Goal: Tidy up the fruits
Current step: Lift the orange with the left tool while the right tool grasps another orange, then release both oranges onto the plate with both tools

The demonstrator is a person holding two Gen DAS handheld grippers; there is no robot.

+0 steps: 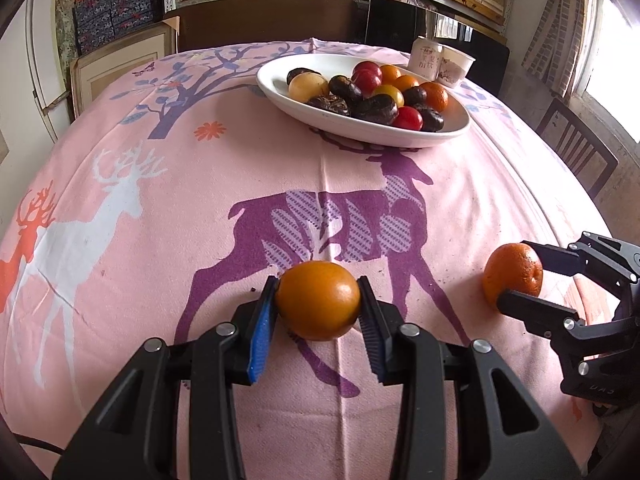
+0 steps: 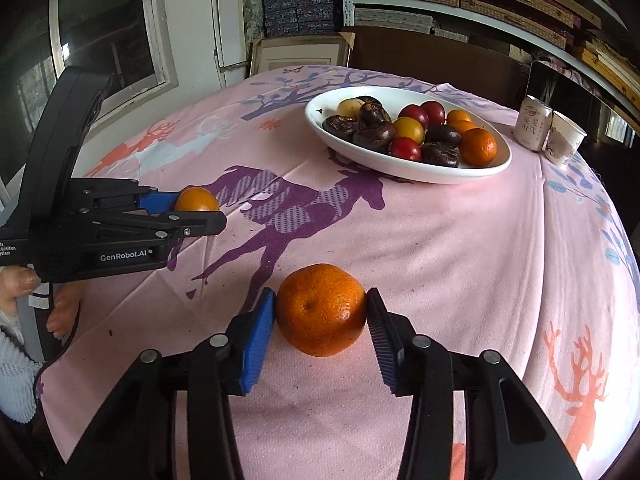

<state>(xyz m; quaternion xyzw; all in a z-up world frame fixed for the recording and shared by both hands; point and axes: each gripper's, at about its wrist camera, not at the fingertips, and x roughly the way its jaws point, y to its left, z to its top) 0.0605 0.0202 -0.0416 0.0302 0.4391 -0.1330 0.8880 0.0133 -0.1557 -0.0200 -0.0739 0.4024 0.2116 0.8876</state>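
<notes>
I had left gripper point(image 1: 318, 305) clamped on smooth orange fruit point(image 1: 318, 305), right gripper point(image 2: 321, 311) on tangerine point(image 2: 321, 311); both light, soft-skinned, gripped across the middle.

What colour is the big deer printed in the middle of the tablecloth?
Purple, with pale hatched patches on its body; the deer shows best in the left wrist view.

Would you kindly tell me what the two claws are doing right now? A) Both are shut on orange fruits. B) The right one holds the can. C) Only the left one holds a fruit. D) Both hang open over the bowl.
A: the left claw is closed on a smooth orange fruit, and the right claw on a dimpled mandarin.
</notes>
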